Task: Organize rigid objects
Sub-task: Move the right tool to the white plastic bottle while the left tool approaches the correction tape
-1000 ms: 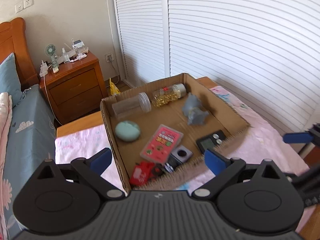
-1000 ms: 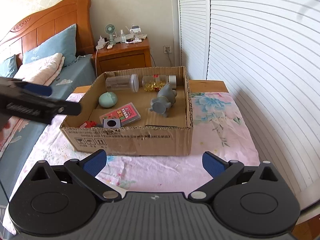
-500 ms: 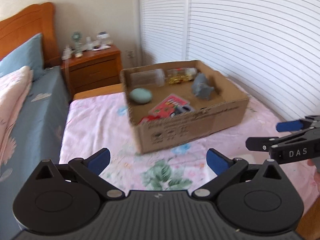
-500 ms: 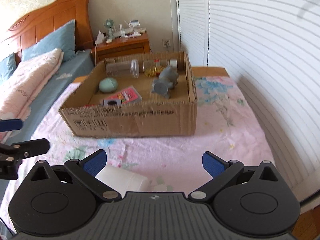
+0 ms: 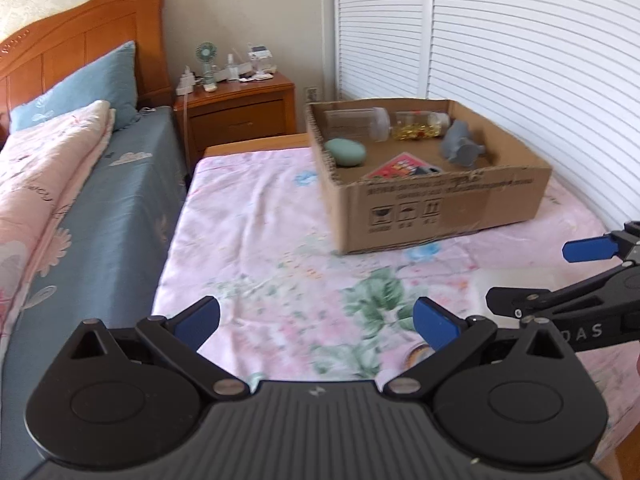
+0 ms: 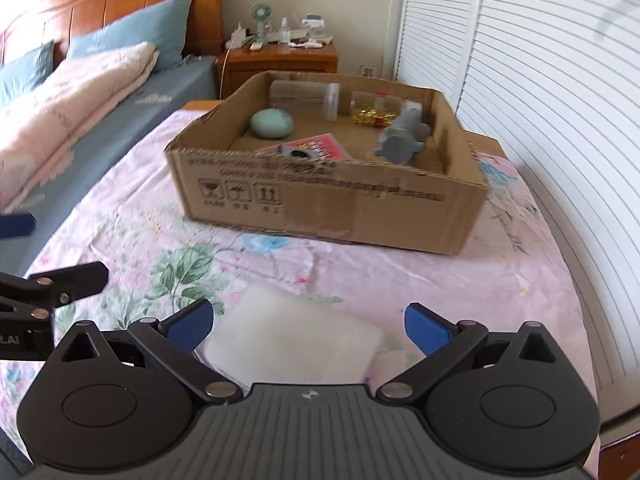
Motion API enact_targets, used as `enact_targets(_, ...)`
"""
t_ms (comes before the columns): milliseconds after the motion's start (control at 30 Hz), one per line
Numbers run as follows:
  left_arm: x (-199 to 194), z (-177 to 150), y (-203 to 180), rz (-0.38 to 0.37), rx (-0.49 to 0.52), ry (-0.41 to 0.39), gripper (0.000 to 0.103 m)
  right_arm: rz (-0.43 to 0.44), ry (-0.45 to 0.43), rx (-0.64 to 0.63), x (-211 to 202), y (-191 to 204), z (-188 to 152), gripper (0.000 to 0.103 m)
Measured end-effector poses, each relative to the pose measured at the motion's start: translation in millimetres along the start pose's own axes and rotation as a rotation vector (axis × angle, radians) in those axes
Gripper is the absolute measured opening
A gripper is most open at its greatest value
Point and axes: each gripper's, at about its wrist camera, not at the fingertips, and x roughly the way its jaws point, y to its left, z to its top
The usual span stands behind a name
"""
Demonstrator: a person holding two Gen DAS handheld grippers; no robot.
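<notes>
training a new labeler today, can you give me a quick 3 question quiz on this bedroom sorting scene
1. True or false: the green oval object lies inside the cardboard box.
2. Multiple choice: what lies on the floral sheet right in front of the right gripper? A) a grey valve-shaped part B) a flat white translucent object C) a bottle of yellow capsules
3. Fill the gap: the jaws of the left gripper are ____ and hold nothing.

Key:
1. True.
2. B, the flat white translucent object; the grey valve-shaped part and the bottle of yellow capsules are in the box.
3. Open.
</notes>
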Motion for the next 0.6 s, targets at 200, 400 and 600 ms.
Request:
enact_targets(200,-2.4,-7.3,4.8,-0.022,0.000,0.013,0.102,-0.057,0.037,-0.058,19.0,13.1,-3.2,0.103)
enact_targets(400,-3.3,-6.2,-7.8,-0.056,0.036,0.011,0.102,-0.085,0.050,-0.043,15.8,-6.0,-7.4,0.103)
enact_targets(600,2.4,-7.9,-29.3,-0.129,0.074,0.047,0.102,-0.098,0.084,-0.003,14.7,-37.7,-20.6,0.103)
